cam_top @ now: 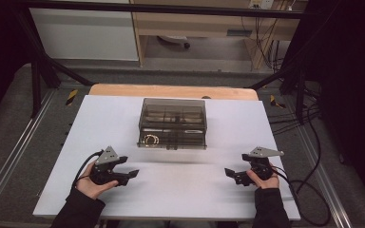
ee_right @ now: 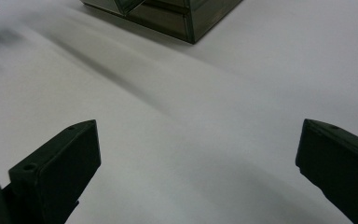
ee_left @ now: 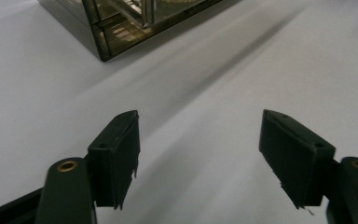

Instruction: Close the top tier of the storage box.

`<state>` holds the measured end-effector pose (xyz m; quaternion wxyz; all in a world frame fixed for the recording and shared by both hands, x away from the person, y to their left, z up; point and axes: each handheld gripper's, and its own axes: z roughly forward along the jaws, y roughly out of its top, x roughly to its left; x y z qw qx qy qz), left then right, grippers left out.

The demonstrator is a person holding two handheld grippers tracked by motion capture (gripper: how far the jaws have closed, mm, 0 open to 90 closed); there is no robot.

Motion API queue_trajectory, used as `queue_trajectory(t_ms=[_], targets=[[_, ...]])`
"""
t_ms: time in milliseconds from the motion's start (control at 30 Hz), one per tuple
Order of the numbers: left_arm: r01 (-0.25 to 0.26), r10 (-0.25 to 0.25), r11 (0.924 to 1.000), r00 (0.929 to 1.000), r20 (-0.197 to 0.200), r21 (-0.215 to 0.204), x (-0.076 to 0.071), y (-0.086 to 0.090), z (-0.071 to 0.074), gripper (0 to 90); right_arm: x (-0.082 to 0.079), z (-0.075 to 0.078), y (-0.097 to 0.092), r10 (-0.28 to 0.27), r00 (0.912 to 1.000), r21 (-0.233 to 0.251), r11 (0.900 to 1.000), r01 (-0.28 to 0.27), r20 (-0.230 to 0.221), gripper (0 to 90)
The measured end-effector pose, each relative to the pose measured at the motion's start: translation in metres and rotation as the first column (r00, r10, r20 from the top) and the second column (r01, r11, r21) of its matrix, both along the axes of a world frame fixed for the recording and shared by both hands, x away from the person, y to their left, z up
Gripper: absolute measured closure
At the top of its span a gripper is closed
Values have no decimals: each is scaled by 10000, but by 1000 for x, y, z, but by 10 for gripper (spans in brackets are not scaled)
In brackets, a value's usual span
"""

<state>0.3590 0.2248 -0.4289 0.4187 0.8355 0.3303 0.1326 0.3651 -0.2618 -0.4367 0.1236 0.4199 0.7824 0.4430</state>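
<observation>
Smoky translucent plastic organiser box [cam_top: 172, 122] on white table [cam_top: 123, 118], long axis crosswise. Your left gripper [cam_top: 132, 174] sits slightly nearer it than your right gripper [cam_top: 229, 173]; both sets of fingers released.

A smoky transparent compartment box [cam_top: 172, 122] sits closed, centred on the white table [cam_top: 171, 190].

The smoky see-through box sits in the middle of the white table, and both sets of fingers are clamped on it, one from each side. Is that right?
Not quite. The box does sit mid-table, but neither set of fingers touches it. The high view shows the left gripper and right gripper held nearer the person, well apart from the box, and each gripper view shows its fingers open over bare white table.
</observation>
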Motion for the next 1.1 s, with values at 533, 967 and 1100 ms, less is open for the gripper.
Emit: queue_trajectory(t_ms=[533,967,1100], targets=[[444,-445,9985,9990,37,305,4,-39,19,553,0,-1,-4,-104,9999,44,9999,104,46,6],[583,-586,9975,9982,89,391,13,-68,29,701,-1,-1,-3,-125,9999,5,9999,125,30,6],[673,-675,9972,9977,46,328,16,-76,30,743,-2,-1,-3,-99,9999,-18,9999,100,68,6]])
